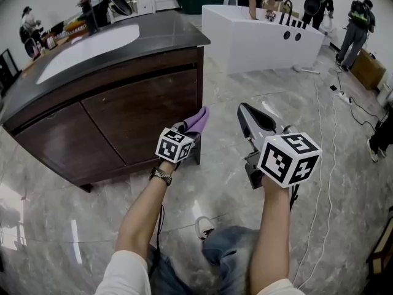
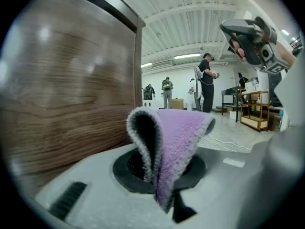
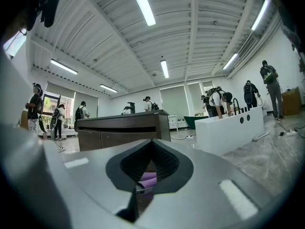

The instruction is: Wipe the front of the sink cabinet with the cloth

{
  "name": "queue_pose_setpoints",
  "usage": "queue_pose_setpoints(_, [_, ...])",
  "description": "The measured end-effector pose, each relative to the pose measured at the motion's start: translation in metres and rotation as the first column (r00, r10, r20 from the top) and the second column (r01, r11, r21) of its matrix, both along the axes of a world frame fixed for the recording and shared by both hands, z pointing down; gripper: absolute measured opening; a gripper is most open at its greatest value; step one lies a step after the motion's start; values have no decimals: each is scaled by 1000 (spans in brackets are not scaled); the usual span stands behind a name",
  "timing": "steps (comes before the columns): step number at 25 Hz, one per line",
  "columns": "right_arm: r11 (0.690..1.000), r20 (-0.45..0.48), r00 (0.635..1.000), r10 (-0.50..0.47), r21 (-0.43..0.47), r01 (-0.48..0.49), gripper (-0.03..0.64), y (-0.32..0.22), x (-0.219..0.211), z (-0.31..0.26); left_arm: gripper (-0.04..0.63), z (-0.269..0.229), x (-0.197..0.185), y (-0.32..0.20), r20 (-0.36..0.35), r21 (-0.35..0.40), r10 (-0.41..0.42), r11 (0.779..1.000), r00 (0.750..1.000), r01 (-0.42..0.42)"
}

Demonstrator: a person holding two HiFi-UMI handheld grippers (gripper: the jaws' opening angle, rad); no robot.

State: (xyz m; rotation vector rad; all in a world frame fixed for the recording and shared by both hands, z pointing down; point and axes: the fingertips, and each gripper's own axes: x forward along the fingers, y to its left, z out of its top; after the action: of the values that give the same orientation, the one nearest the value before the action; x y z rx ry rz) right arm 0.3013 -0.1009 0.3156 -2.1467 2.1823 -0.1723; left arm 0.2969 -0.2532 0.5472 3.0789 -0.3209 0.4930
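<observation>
Beside cabinet front [image 1: 141,112], left hand-held gripper [image 1: 191,136] pinches cloth [image 1: 198,120] pointing ahead

Marble floor [image 1: 227,103] w/ sink cabinet [image 1: 141,115], white unit [image 1: 258,45], cables [image 1: 363,110].
</observation>
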Motion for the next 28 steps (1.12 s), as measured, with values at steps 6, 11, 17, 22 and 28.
queue_pose_setpoints(6, [999,14,999,-50,-4,50,6,-26,-15,2,49,5,-27,-29,-15,8,-73,997,997,73])
queue_pose_setpoints(11, [994,17,994,-107,-30,108,6,-47,-34,11,49,-6,-55,-50,-56,6,-137,991,989,137])
queue_pose_setpoints(17, [989,34,989,-146,-32,147,6,-73,-57,17,49,-7,-102,-69,-59,12,-217,976,974,218])
queue_pose_setpoints(22, [978,61,977,-206,-26,208,6,-96,-90,15,51,-8,-150,-83,-67,12,-294,955,953,296])
queue_pose_setpoints(28, [956,-17,956,-293,-26,292,6,-114,-140,7,51,-18,-202,-100,-53,61,-363,928,930,366])
